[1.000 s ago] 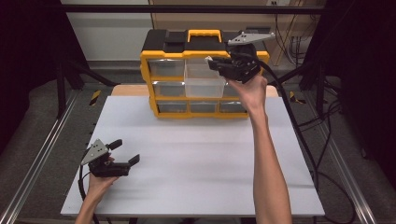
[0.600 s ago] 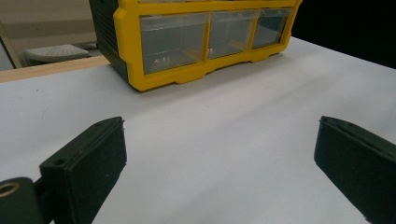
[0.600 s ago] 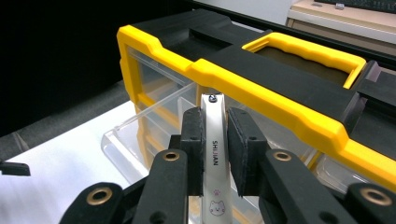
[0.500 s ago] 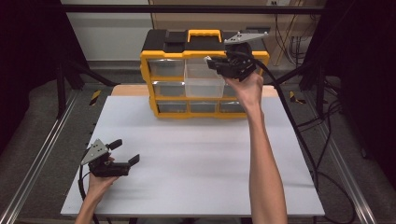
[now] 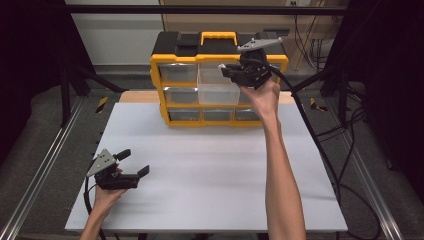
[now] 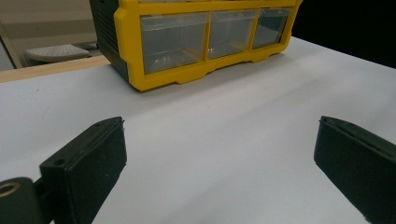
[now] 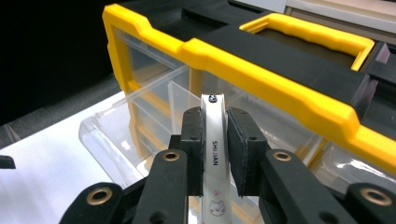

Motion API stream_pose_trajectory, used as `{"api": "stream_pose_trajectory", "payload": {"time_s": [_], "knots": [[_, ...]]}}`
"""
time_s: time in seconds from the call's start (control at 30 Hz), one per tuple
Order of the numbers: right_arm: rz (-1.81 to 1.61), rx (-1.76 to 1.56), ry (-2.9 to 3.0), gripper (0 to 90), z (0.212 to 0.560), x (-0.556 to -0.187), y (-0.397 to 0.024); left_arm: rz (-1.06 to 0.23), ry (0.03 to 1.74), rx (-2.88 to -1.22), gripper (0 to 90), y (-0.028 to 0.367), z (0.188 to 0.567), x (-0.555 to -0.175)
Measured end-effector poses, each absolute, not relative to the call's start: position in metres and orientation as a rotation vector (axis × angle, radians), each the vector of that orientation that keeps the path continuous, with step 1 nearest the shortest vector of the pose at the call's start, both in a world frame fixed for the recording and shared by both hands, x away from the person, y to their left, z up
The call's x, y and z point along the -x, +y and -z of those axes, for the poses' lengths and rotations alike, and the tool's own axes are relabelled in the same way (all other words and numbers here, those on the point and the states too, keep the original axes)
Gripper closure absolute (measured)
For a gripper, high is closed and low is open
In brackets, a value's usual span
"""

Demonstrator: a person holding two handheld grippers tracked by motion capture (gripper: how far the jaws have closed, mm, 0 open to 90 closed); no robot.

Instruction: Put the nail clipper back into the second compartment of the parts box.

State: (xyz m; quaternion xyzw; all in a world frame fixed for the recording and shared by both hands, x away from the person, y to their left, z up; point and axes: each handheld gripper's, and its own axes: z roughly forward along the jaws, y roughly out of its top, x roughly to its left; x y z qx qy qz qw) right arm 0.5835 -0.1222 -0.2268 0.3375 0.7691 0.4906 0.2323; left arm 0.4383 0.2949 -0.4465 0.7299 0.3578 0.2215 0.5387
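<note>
Hand with the right gripper (image 7: 215,154), clamped on a slim white printed pen-like stick (image 7: 213,154), has edged nearer the yellow-and-black drawer cabinet's (image 5: 220,55) pulled-out clear drawer (image 5: 220,93), apparently for stowing (left gripper (image 6: 219,172) idle, jaws wide).

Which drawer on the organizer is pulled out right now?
The middle drawer, beside the right gripper; the other drawers sit flush in the yellow frame.

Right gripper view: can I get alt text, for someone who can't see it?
The right tongs are shut on a thin white strip printed "SHIJIAN", held upright above a pulled-out clear drawer of the yellow and black organizer.
</note>
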Motion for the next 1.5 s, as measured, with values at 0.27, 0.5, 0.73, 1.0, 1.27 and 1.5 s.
{"api": "stream_pose_trajectory", "payload": {"time_s": [0.27,0.5,0.73,1.0,1.27,1.5], "knots": [[-1.319,-0.939,2.134,77.7,0.234,-0.585,-0.124,-0.530,0.850,-1.740,2.4,0.295,0.447,-0.439],[-1.290,-0.947,2.154,77.7,0.239,-0.585,-0.124,-0.529,0.849,-1.742,2.4,0.294,0.447,-0.439],[-1.247,-0.941,2.171,77.1,0.244,-0.587,-0.121,-0.530,0.849,-1.741,2.5,0.295,0.447,-0.439],[-1.340,-0.916,2.108,67.7,0.237,-0.581,-0.126,-0.529,0.849,-1.742,2.5,0.294,0.447,-0.439],[-1.432,-0.858,1.989,42.6,0.232,-0.561,-0.137,-0.527,0.848,-1.742,2.5,0.294,0.447,-0.439],[-1.505,-0.835,1.921,24.5,0.235,-0.543,-0.146,-0.523,0.850,-1.747,2.4,0.294,0.447,-0.439]]}}
